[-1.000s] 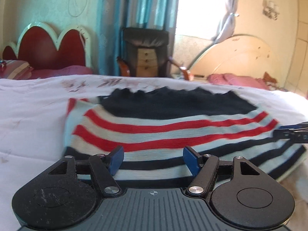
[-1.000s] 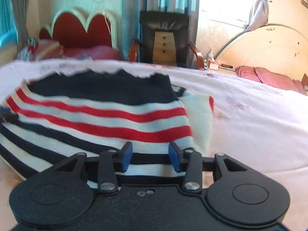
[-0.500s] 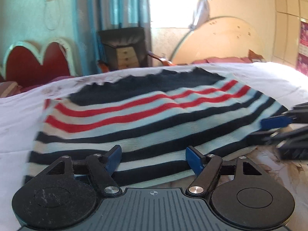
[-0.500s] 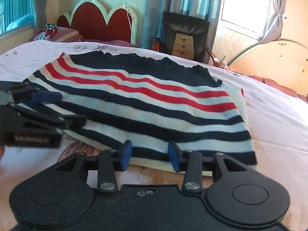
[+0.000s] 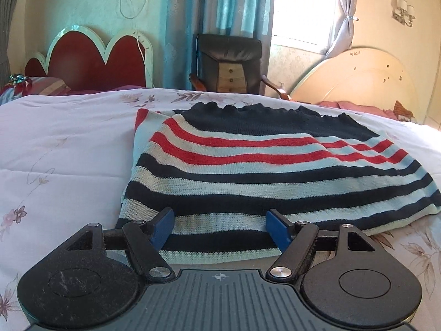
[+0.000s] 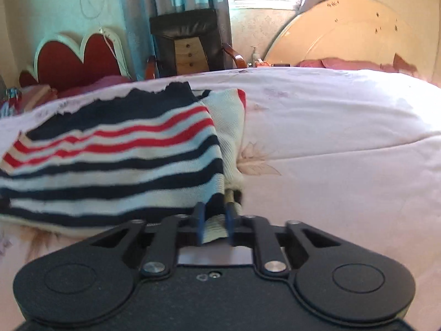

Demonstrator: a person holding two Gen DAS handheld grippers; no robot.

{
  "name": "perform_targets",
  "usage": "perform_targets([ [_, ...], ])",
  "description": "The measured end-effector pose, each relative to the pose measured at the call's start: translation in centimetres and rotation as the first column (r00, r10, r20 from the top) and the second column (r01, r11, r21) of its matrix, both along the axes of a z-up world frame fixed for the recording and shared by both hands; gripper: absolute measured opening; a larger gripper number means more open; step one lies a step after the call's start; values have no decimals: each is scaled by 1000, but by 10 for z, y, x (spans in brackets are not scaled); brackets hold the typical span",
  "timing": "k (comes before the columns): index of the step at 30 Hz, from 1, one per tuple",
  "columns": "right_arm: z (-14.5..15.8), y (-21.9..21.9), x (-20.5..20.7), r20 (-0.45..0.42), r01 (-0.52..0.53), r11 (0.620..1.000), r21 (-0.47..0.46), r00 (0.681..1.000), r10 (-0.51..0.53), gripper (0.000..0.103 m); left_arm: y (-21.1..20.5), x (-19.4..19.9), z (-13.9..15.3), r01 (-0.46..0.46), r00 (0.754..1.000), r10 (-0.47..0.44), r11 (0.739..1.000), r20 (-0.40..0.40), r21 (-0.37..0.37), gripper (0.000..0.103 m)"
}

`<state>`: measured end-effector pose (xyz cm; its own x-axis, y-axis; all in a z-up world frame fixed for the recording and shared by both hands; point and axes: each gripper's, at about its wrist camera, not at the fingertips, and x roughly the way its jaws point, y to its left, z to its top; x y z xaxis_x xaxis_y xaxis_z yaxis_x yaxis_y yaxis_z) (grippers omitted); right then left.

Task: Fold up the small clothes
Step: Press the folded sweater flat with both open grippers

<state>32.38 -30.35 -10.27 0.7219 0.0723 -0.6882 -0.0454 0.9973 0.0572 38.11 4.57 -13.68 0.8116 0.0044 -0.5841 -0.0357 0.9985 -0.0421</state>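
A knitted sweater [image 5: 248, 176] with navy, red and pale stripes lies flat on the bed; a pale sleeve shows along its left edge. My left gripper [image 5: 220, 229] is open, its blue fingers wide apart over the near hem without pressing it. In the right wrist view the sweater [image 6: 115, 165] fills the left half. My right gripper [image 6: 215, 220] is closing its jaws on the near right corner, and a bunch of striped fabric is pinched between the pads. A pale folded part runs along that right edge.
The white floral bed cover [image 5: 55, 151] stretches left of the sweater and, in the right wrist view, the cover [image 6: 344, 165] runs far to the right. Behind the bed stand a red headboard [image 5: 91, 63], a dark chair [image 5: 228, 63] and a beige headboard [image 5: 352, 77].
My right gripper has shifted to the sweater's near right corner and narrowed onto the fabric. The left gripper has moved along the hem. Neither gripper shows in the other's view now.
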Motion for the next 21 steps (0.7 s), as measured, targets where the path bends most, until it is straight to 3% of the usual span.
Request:
perform_targets([
  [6, -5, 8, -15, 22, -19, 993, -114, 1000, 22, 13, 5, 3, -3, 14, 1000, -14, 1000, -10, 14, 73],
  [7, -2, 8, -13, 16, -11, 993, -116, 1000, 13, 15, 6, 2, -2, 13, 1000, -13, 1000, -11, 17, 73],
  [8, 3, 8, -13, 24, 8, 993, -117, 1000, -5, 25, 5, 1, -1, 12, 1000, -12, 1000, -7, 28, 73],
  [10, 17, 10, -21, 93, 15, 994, -105, 996, -5, 26, 5, -2, -3, 15, 1000, -15, 998, -3, 57, 74],
  [13, 25, 24, -27, 139, -63, 991, -118, 987, 79, 32, 8, -4, -5, 15, 1000, -15, 999, 0, 44, 74],
  [15, 16, 32, -19, 105, -84, 984, -160, 989, 101, 41, 8, -2, -5, 12, 1000, -11, 999, -7, 44, 76],
  [17, -3, 30, -5, -2, -56, 980, -189, 998, 57, 46, 7, -1, -4, 8, 1000, -8, 999, -14, 47, 76],
  [21, 7, 21, -12, 29, -16, 995, -99, 999, 19, 43, 7, -7, 6, -4, 1000, 6, 998, -22, 56, 76],
])
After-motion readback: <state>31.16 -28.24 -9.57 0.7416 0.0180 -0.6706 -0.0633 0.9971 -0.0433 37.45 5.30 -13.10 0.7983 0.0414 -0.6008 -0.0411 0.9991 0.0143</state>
